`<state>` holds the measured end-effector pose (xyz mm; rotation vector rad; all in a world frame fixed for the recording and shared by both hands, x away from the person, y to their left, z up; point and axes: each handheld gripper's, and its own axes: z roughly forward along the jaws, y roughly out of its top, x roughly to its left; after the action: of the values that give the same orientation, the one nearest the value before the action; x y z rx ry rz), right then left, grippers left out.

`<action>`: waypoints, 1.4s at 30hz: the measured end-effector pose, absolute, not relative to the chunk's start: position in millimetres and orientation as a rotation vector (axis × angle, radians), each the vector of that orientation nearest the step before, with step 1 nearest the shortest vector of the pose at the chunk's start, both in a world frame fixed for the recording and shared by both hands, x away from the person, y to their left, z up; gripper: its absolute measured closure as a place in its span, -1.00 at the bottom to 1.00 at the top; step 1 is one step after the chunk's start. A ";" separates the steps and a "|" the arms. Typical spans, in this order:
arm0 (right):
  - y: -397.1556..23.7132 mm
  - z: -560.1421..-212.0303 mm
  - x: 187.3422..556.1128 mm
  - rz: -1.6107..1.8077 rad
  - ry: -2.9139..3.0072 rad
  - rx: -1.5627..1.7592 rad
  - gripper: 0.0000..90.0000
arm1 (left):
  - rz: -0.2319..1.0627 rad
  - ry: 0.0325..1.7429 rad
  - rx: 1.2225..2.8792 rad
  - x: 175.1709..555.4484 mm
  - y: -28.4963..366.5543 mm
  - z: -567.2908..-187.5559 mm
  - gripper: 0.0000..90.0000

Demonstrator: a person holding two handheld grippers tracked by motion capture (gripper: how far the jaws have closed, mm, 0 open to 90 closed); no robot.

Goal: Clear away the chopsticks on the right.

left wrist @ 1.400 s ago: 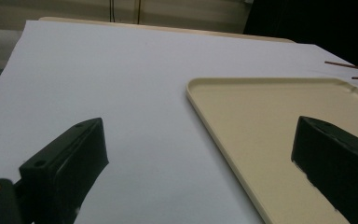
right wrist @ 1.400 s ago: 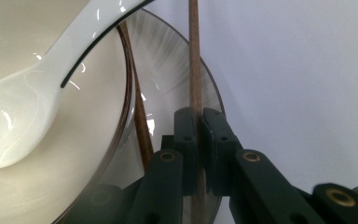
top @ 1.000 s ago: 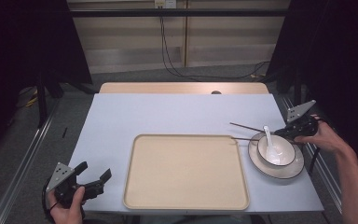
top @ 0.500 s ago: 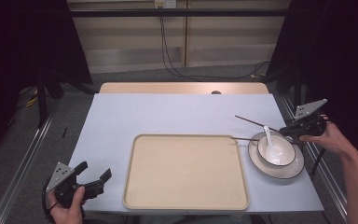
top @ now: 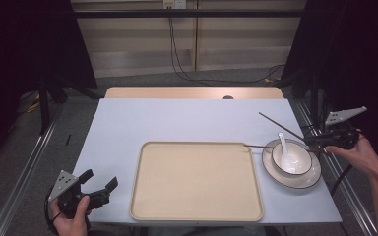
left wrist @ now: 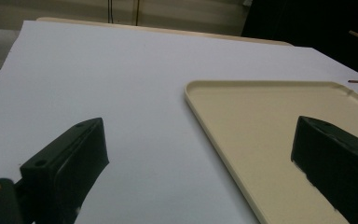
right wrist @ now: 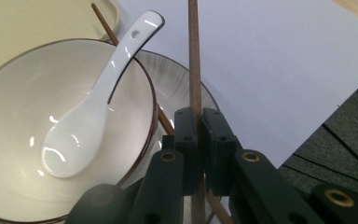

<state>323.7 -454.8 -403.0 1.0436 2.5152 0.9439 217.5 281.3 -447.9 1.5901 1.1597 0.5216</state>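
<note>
Pale blue-white table (top: 177,123) under dark curtains — right gripper (top: 309,142) clamped on 1 chopstick, left gripper (top: 98,184) idle.

At 3 o'clock on the table, the right gripper has its jaws pressed tight on a brown chopstick (top: 280,127) — in the right gripper view the held chopstick (right wrist: 195,70) runs straight up between the closed pads. In the high view it slants off the table toward 10 o'clock. A 2nd chopstick (top: 261,146) lies across the plate's rim, its tip at the tray's corner. Just below sits the white bowl (top: 291,158) on a dark-rimmed plate (top: 315,174), a white spoon (top: 284,146) resting inside it. The beige tray (top: 197,182) sits at 6 o'clock. Over at 7 o'clock, the left gripper sits by the table edge, jaws spread wide, nothing between them.
</note>
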 end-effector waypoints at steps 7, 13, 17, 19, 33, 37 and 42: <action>-453.2 -398.8 298.9 1.012 2.462 1.120 0.90 | 0.517 1.157 1.589 217.7 281.2 -447.9 -0.92; -452.0 -393.4 273.6 1.085 2.377 1.216 0.91 | 0.515 1.159 1.589 219.6 280.2 -448.0 -0.92; -449.3 -388.2 264.7 1.126 2.331 1.257 0.91 | 0.510 1.154 1.586 220.4 279.4 -448.0 -0.92; -446.0 -384.6 258.4 1.153 2.296 1.286 0.91 | 0.509 1.153 1.587 220.6 279.3 -448.0 -0.92; -392.9 -389.9 223.5 1.147 2.196 1.427 0.91 | 0.517 1.146 1.576 220.0 279.2 -447.8 -0.92; -368.0 -392.8 218.3 1.148 2.214 1.441 0.91 | 0.536 1.166 1.542 218.4 279.0 -447.2 -0.93; -343.0 -398.2 212.7 1.157 2.215 1.478 0.91 | 0.546 1.163 1.540 217.7 280.3 -446.7 -0.93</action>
<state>212.7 -343.0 -398.2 1.4781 2.2151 1.1572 217.7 280.3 -446.7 1.5397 1.1633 0.5456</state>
